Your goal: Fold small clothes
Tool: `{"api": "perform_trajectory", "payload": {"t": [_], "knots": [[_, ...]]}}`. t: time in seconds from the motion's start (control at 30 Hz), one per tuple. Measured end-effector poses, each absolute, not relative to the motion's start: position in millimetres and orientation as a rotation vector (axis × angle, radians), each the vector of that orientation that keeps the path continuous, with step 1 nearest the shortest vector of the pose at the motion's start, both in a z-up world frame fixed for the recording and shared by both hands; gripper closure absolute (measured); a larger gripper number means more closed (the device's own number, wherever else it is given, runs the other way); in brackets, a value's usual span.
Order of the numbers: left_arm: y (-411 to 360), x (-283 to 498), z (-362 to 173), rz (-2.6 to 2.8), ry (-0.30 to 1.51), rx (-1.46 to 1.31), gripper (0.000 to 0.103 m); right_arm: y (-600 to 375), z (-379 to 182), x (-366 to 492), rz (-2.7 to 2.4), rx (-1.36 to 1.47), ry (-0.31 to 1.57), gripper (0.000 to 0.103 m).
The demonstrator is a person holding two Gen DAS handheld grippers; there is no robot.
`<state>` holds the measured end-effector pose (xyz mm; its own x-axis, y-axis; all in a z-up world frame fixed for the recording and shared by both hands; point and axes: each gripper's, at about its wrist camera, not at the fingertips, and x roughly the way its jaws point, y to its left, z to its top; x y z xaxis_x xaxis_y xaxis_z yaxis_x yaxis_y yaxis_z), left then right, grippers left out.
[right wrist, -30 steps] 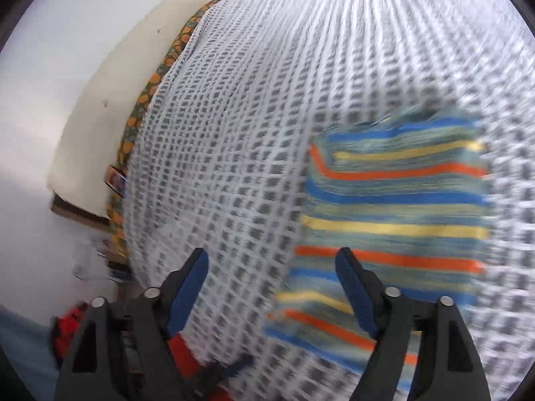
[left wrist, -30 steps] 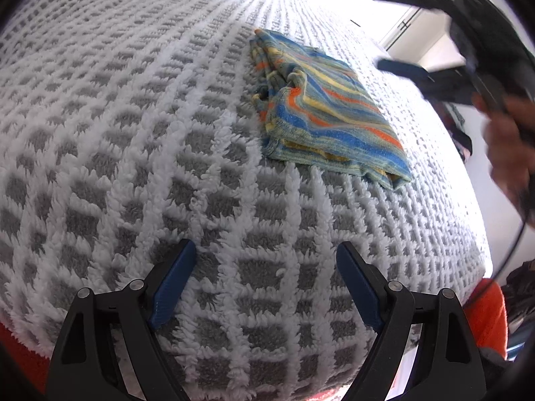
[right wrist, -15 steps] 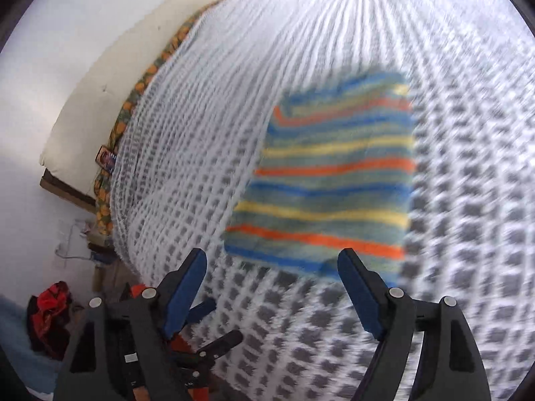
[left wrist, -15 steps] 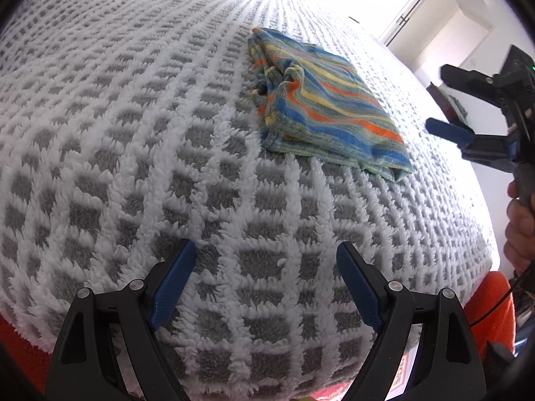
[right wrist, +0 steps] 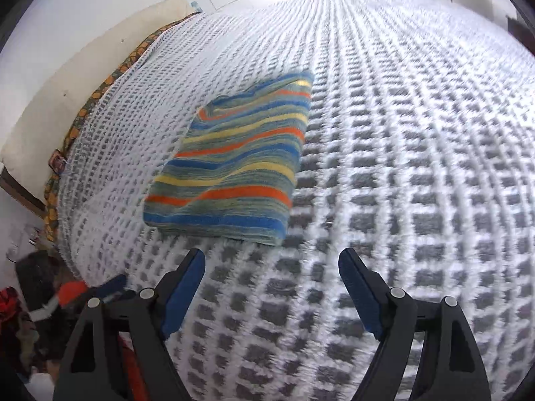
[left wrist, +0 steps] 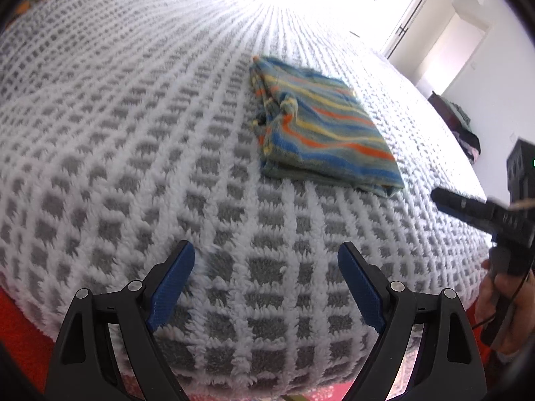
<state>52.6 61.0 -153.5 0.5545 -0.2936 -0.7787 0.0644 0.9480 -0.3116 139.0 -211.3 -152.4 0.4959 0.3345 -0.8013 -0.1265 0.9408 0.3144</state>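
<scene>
Heads up: both your left gripper and right gripper have their fingers spread wide with nothing between them. The right fingers have just been opening a bit more. The striped cloth sits folded on the bed's checked blanket, well ahead of both sets of fingers. I'd say the fluffy pile could snag a fingertip and drag the fold open. Nothing blocks the way; a dark pile lies far off.
</scene>
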Motion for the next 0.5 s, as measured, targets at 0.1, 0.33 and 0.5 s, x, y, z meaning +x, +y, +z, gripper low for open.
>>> {"api": "perform_trajectory", "payload": {"t": [0.1,0.33,0.5], "knots": [[54.8,54.0,-157.9,-0.220,0.982,-0.227,0.014,-223.2,-165.9,127.7,0.167,0.091,1.039,0.014],[35.8,67.1,-185.2,-0.230,1.068,-0.100,0.006,-216.0,-213.0,125.4,0.137,-0.056,1.118,0.000],[20.3,66.6,-193.8,-0.237,1.084,0.014,0.001,-216.0,-218.9,125.0,0.120,-0.056,1.104,0.000]]}}
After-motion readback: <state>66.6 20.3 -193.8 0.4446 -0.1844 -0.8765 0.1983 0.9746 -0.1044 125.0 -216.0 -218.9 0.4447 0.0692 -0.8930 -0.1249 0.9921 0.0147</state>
